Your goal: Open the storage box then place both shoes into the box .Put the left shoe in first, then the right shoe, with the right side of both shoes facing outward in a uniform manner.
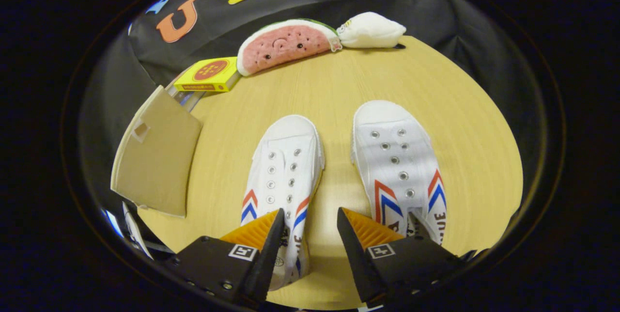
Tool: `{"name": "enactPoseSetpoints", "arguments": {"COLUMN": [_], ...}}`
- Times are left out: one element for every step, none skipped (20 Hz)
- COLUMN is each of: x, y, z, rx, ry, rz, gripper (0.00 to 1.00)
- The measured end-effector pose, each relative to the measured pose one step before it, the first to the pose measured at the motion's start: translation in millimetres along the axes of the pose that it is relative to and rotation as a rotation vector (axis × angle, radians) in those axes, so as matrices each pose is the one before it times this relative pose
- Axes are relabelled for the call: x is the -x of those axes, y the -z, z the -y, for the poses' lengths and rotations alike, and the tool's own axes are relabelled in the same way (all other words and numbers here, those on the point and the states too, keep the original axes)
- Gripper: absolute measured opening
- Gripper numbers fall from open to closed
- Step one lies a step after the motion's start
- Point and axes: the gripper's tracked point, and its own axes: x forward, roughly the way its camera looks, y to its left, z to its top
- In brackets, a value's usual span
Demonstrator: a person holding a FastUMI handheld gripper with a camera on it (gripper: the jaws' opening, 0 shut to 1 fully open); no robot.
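Cloth-walled booth, wooden table

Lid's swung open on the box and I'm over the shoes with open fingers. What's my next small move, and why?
Probably shift the gripper slightly toward the left shoe and lower it. The storage box lid stands open, both shoes lie on the table, and the open fingers straddle the gap between them. The left shoe goes in first, before the right shoe.

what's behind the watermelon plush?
Right behind the watermelon plush hangs the black cloth wall; any tabletop behind it is covered. A white plush touches its end. The gripper is open.
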Motion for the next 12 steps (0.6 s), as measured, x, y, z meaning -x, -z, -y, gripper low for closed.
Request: {"name": "enactPoseSetpoints", "arguments": {"x": [-1.32,-1.57,-0.91,-1.88,1.77,-1.07,-0.55,1.85,-1.55,-5.34,4.54,3.27], "y": [0.66,-0.02,-0.99,-0.26,0.19,-0.63,0.29,-1.99,2.76,2.11,-4.5,0.46], "z": [-8.91,-2.79,1.35,-1.05,-1.01,-0.18,0.3,2.02,0.57,2.47,-3.8,0.39], "rx": [-0.00943,0.00363,0.01941,0.00145,-0.01554,-0.01692,-0.01411,-0.02071,-0.03619,-0.02672,-0.0366,-0.0352], "ry": [-0.03358,-0.00666,0.00452,-0.00337,-0.00835,-0.01608,-0.01997,-0.01931,-0.03195,0.0018,-0.01981,-0.008], "rz": [-0.02139,-0.00985,-0.00785,-0.0061,-0.01303,-0.00982,-0.01192,-0.00914,-0.00839,-0.02134,-0.00931,-0.01196], "gripper": [0.51,0.44,0.36,0.36,0.36,0.36,0.36,0.36,0.28,0.19,0.18,0.13]}}
